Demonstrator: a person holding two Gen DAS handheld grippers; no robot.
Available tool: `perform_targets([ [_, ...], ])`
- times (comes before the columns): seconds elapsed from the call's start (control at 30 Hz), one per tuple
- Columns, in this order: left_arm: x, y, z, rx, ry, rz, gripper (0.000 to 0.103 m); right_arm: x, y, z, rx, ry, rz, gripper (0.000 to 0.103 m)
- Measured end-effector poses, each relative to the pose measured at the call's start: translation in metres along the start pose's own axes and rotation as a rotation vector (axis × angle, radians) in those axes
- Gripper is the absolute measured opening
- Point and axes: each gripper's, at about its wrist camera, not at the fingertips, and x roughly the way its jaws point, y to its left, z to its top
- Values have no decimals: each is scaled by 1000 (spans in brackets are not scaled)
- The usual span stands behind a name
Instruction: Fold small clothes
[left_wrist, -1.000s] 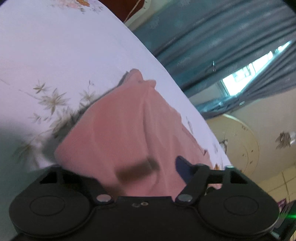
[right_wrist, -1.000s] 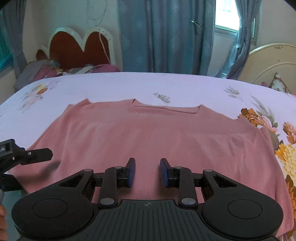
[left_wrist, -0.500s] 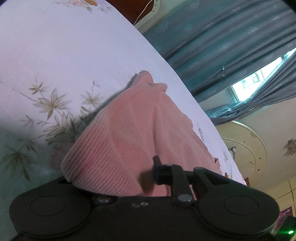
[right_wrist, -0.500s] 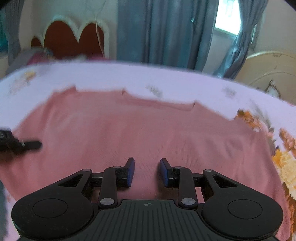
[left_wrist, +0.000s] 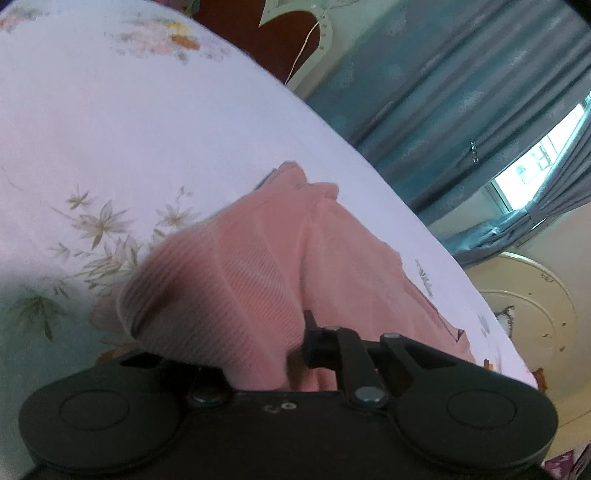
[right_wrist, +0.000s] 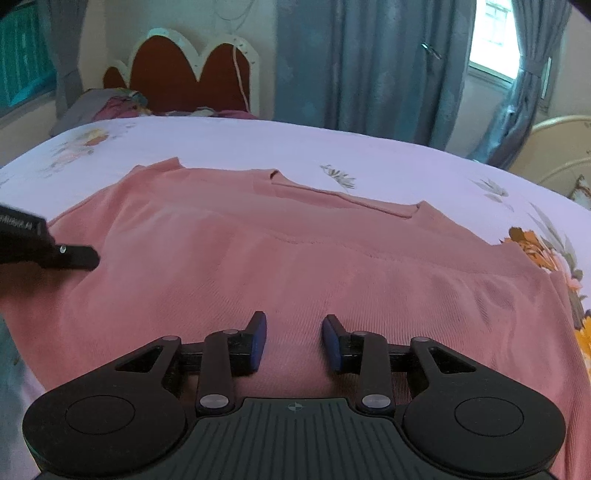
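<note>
On the left, the left gripper (left_wrist: 291, 354) is closed on the side edge of the pink ribbed top (right_wrist: 295, 280), cloth bunched over one finger. The top lies flat on the floral bedsheet (right_wrist: 258, 147), neckline away. At right, the right gripper (right_wrist: 294, 341) hovers above the hem, parted, holding nothing. To fold cleanly, lift low and carry the edge straight across, keeping it taut

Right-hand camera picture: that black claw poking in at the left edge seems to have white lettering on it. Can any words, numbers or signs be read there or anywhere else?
White lettering on the black left claw: too blurred to read.
Small crosshair sign on the black right claw body: a symbol, not text.
Ribbed pink knit top, floral white bedsheet: no text.
</note>
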Motion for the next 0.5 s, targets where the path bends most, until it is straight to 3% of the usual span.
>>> perform_targets([
  [0.23,-19,-63,2,170,-80,-31,12,-10,-16,5,41,-28,61,35],
  [0.4,-25,-128,-12,329,-97,-117,12,-38,-61,2,140,-81,50,35],
  [0.5,-21,-170,-36,437,-77,-189,12,-59,-99,-9,216,-91,26,35],
])
